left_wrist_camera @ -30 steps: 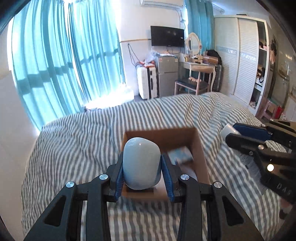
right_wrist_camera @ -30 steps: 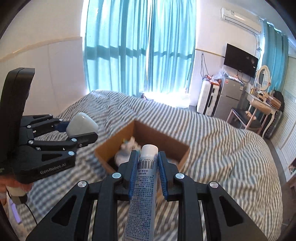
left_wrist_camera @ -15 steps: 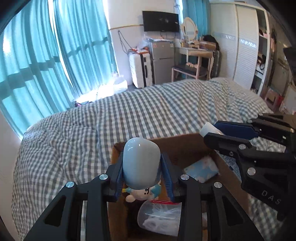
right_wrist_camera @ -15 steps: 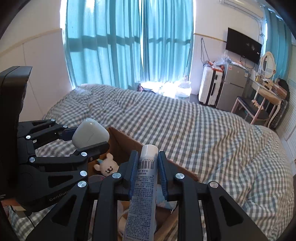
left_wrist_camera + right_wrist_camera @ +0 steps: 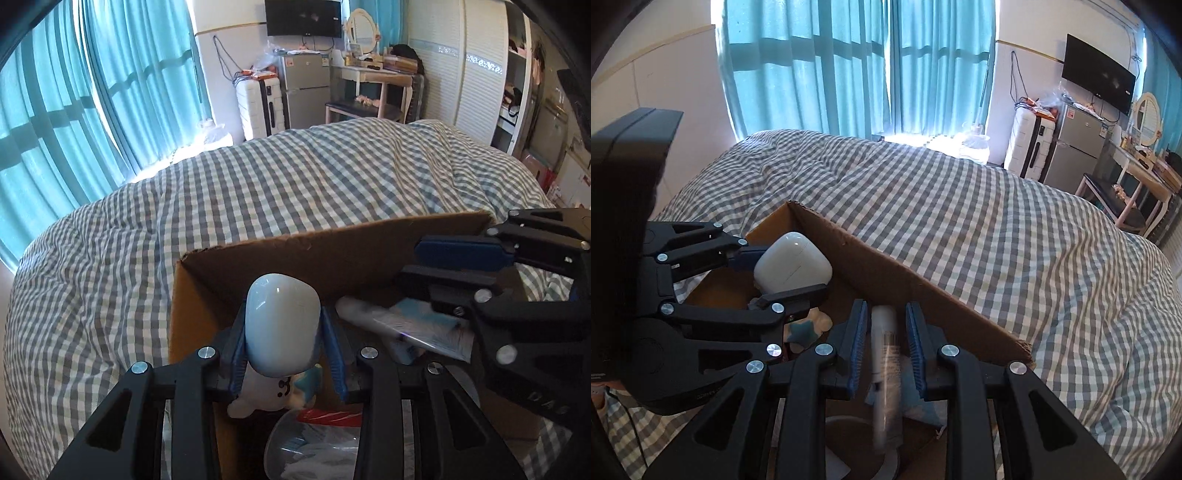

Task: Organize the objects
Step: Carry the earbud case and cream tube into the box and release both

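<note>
An open cardboard box (image 5: pixel 303 254) sits on the checked bed; it also shows in the right wrist view (image 5: pixel 886 266). My left gripper (image 5: pixel 282 332) is shut on a white earbud case (image 5: pixel 282 325) and holds it over the box; the case also shows in the right wrist view (image 5: pixel 792 262). My right gripper (image 5: pixel 885 339) is open over the box. A white tube (image 5: pixel 884 354), blurred, is between its spread jaws and dropping into the box; it also shows in the left wrist view (image 5: pixel 399 325).
Inside the box lie a white plush toy (image 5: pixel 266 395), a clear plastic container (image 5: pixel 314 450) and a light blue packet (image 5: pixel 923 402). The checked bedcover (image 5: pixel 258 199) surrounds the box. A suitcase (image 5: pixel 258 103), fridge and dressing table stand beyond the bed.
Both grippers have moved forward and down over the box. My right gripper has opened and let go of the tube, which now falls. My left gripper still holds the case.
</note>
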Tool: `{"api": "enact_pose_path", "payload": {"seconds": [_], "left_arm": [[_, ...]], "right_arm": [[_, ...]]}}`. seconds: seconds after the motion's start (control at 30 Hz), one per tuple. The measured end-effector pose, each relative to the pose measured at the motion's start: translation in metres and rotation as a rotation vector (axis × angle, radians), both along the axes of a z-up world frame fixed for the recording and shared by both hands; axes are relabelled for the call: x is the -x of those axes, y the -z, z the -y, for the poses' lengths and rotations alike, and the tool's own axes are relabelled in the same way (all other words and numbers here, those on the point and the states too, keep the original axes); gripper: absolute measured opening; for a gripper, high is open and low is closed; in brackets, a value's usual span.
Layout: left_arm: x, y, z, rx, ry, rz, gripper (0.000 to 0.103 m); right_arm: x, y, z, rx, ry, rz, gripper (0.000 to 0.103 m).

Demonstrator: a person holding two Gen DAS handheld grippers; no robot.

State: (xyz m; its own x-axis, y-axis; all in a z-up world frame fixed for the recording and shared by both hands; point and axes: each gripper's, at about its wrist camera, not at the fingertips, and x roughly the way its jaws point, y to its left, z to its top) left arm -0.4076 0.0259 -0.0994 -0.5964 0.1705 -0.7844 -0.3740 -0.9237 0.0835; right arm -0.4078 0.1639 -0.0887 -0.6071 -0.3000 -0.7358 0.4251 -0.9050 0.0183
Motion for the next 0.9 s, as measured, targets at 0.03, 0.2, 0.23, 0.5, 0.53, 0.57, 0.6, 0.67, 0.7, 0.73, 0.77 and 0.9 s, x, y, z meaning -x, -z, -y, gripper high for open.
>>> {"api": "enact_pose_path", "payload": {"seconds": [0.03,0.2,0.23,0.5,0.53,0.57,0.6,0.67,0.7,0.73,0.77,0.9], "left_arm": [[0.0,0.001,0.001,0.0,-0.001,0.006,0.037],[-0.014,-0.002,-0.001,0.012,0.006,-0.011,0.054],[-0.017,-0.006,-0.001,0.011,0.004,-0.021,0.059],[-0.051,-0.069,0.011,-0.016,-0.046,-0.129,0.089],[-0.057,-0.08,0.014,-0.019,-0.054,-0.15,0.089],[-0.064,-0.092,0.016,-0.023,-0.061,-0.17,0.091],[-0.069,-0.101,0.018,-0.027,-0.068,-0.186,0.093],[-0.083,-0.123,0.021,-0.033,-0.085,-0.229,0.095],[-0.092,-0.134,0.023,-0.035,-0.097,-0.253,0.098],[-0.098,-0.144,0.026,-0.036,-0.109,-0.273,0.099],[-0.107,-0.157,0.028,-0.037,-0.127,-0.295,0.099],[-0.128,-0.193,0.04,-0.06,-0.173,-0.35,0.1]], "right_arm": [[-0.001,-0.001,-0.002,0.013,0.002,-0.001,0.021],[-0.015,-0.012,-0.011,0.05,0.046,-0.018,0.022],[-0.019,-0.015,-0.013,0.049,0.056,-0.023,0.022],[-0.059,-0.072,-0.029,0.076,0.134,-0.117,0.052],[-0.064,-0.079,-0.031,0.077,0.142,-0.128,0.055],[-0.071,-0.087,-0.033,0.081,0.15,-0.143,0.057],[-0.078,-0.096,-0.035,0.086,0.158,-0.158,0.059],[-0.092,-0.116,-0.039,0.098,0.171,-0.189,0.064],[-0.1,-0.125,-0.041,0.103,0.178,-0.205,0.068],[-0.108,-0.136,-0.042,0.109,0.186,-0.225,0.074],[-0.118,-0.148,-0.043,0.117,0.192,-0.249,0.076],[-0.151,-0.182,-0.046,0.137,0.213,-0.32,0.086]]}}
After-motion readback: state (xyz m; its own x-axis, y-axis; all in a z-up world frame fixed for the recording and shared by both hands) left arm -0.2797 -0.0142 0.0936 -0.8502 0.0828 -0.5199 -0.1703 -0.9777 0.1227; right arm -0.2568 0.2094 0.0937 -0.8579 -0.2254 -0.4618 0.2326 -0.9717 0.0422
